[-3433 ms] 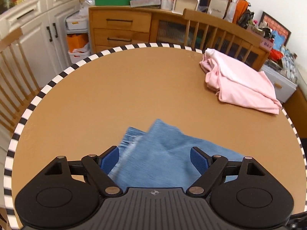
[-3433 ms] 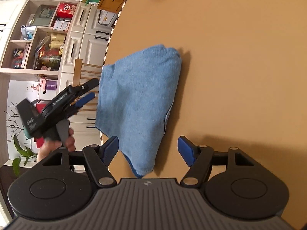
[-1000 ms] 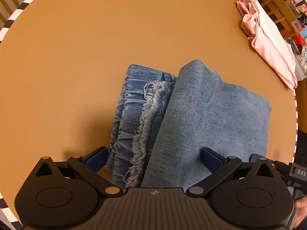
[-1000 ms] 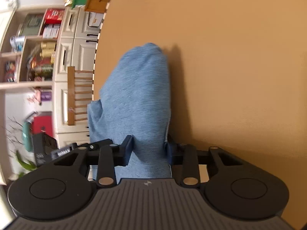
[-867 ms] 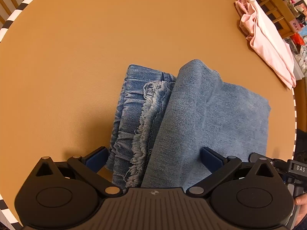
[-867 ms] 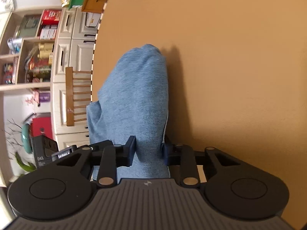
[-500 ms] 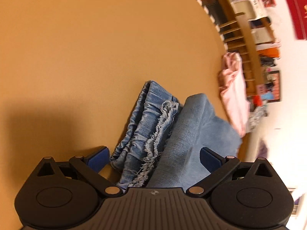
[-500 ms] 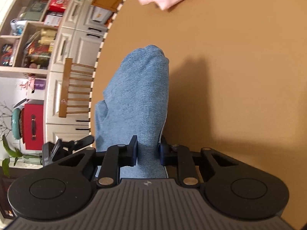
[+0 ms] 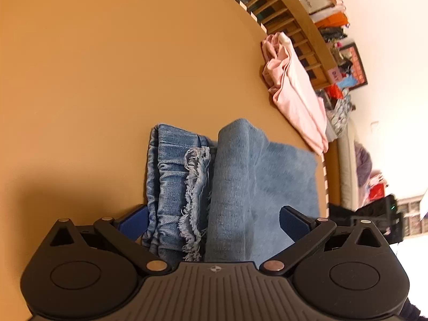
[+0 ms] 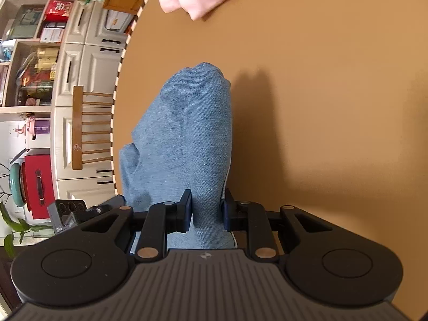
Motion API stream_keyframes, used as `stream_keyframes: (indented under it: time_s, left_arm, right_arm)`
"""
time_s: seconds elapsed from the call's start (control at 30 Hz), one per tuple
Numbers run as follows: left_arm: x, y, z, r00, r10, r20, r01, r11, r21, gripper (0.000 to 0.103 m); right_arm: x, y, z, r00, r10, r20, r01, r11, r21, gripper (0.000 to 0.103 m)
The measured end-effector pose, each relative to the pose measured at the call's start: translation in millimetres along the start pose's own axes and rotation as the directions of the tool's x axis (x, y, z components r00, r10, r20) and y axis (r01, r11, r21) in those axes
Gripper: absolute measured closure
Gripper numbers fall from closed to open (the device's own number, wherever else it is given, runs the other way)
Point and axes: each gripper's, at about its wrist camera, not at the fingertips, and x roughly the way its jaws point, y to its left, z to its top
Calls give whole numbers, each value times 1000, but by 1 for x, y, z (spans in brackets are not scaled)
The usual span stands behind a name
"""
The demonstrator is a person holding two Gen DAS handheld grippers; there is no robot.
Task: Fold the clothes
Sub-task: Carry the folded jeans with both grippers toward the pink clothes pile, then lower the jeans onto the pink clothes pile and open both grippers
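Near the table's [image 9: 107,80] striped edge, the folded denim garment [image 9: 235,182] is pinched by the right gripper [image 10: 206,211], straddled untouched by the released left gripper [image 9: 214,222], beside pink clothing [image 9: 297,93].

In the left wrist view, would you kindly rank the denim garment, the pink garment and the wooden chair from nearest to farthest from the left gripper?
1. Denim garment: between the open fingers of the left gripper.
2. Pink garment: upper right, by the table edge.
3. Wooden chair: beyond the table, behind the pink garment.
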Motion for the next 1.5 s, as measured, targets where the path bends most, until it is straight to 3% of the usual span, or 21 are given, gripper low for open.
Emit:
stream_keyframes:
  time_s: [0.07,0.1,0.13,0.27,0.43,0.77,0.97,1.23,1.37,1.5]
  left_arm:
    - [4,-4,-2,1000,26,8,-26,1000,1,3]
    - [6,-8,-2,998,56,4,-56,998,14,9]
    - [9,-12,-3,996,86,1,-86,996,28,41]
    - [13,-18,-3,993,105,-50,-104,994,27,52]
    - [-6,-38,-13,986,167,-6,-166,982,91,64]
    - [-23,-73,-15,992,124,9,-124,987,99,67]
    - [-20,-125,16,993,113,28,-115,985,132,67]
    - [18,-236,117,991,72,109,-92,979,183,66]
    - [67,-268,167,991,95,92,-110,979,169,65]
    - [123,-283,208,988,140,69,-150,977,155,65]
  right_arm:
    - [1,-1,0,1000,-3,1,3,1000,5,81]
    - [1,-1,0,1000,-3,2,3,1000,8,81]
    - [1,-1,0,1000,-4,4,4,1000,11,80]
    - [-2,4,1,999,-27,17,27,1000,-16,79]
    - [-8,12,-2,998,-42,35,44,997,-69,79]
    - [-44,12,-2,997,-4,74,10,997,-80,80]
    - [-84,26,18,992,24,128,-12,996,-94,80]
    - [-155,62,116,960,51,275,-19,993,-116,80]
    - [-171,48,181,950,27,310,-1,996,-84,80]
    - [-160,12,238,952,6,305,1,1000,-22,80]
